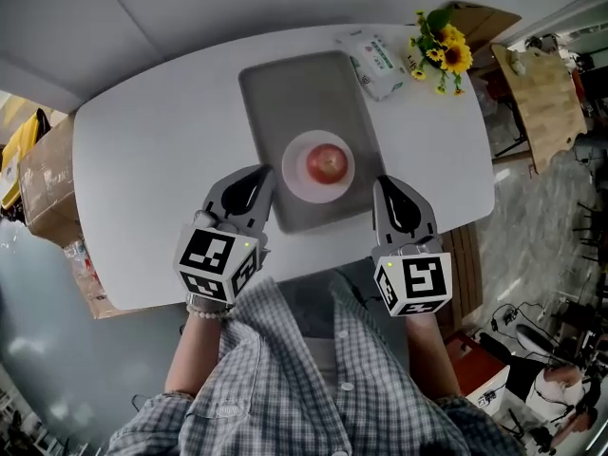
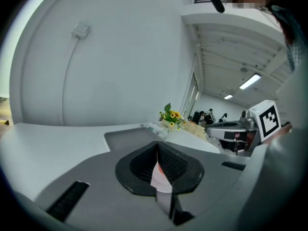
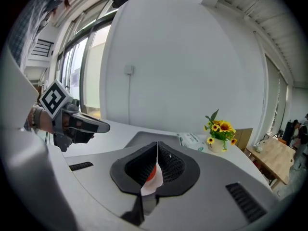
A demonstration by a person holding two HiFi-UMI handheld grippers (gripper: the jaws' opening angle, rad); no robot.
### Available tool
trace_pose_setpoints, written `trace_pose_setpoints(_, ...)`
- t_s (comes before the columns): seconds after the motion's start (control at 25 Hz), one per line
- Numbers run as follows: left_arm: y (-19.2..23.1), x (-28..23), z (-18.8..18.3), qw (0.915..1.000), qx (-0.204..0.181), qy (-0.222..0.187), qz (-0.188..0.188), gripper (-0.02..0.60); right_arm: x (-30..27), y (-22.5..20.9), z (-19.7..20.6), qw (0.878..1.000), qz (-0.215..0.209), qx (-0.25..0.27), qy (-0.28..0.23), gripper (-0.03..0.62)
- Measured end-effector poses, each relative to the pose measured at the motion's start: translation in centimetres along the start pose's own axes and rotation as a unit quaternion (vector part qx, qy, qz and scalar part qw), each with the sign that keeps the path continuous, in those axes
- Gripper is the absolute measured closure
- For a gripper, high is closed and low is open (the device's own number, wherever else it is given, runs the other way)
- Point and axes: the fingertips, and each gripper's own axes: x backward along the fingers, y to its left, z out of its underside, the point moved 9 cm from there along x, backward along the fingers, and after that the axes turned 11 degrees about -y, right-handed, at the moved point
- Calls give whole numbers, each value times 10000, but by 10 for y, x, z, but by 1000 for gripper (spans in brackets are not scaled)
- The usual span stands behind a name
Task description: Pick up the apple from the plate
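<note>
A red apple (image 1: 326,163) sits on a small white plate (image 1: 294,180) in the near half of a grey tray (image 1: 275,93) on the white table. My left gripper (image 1: 260,175) hovers at the tray's near left edge, just left of the plate, jaws closed together and empty. My right gripper (image 1: 386,184) hovers at the tray's near right edge, also shut and empty. In the left gripper view a sliver of apple (image 2: 158,168) and plate shows through the slit below the closed tips (image 2: 157,145). The right gripper view shows the same apple (image 3: 151,173) below its tips (image 3: 157,144).
A pack of wipes (image 1: 375,63) lies at the tray's far right corner, beside a pot of sunflowers (image 1: 443,50). A cardboard box (image 1: 43,174) stands left of the table, a wooden table (image 1: 543,91) to the right. The table's near edge is under my wrists.
</note>
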Motion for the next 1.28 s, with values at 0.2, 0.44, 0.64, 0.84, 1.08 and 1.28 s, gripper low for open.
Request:
trace_pose_setpoints(0.2, 1, -14, 15, 9983, 163, 394, -400, 572, -21, -19, 17, 9992, -229, -180, 287, 571)
trace_pose_setpoints(0.44, 0, -30, 40, 9923, 524, 795, -787, 572, -47, -40, 47, 9930, -449, -701, 833, 571)
trace_pose_setpoints(0.64, -1, -37, 61, 9822, 898, 1156, -1177, 572, -66, -47, 67, 9848, -803, -809, 1314, 571)
trace_pose_setpoints(0.84, -5, -45, 80, 9688, 1288, 1614, -1374, 572, -80, -49, 81, 9774, -1174, -684, 1617, 571)
trace_pose_setpoints(1.08, -11, -50, 93, 9572, 1523, 1814, -1660, 569, -92, -51, 98, 9655, -1499, -704, 2011, 561)
trace_pose_setpoints(1.28, -12, -51, 99, 9511, 1675, 1888, -1779, 506, -101, -54, 107, 9503, -1653, -1001, 2443, 508)
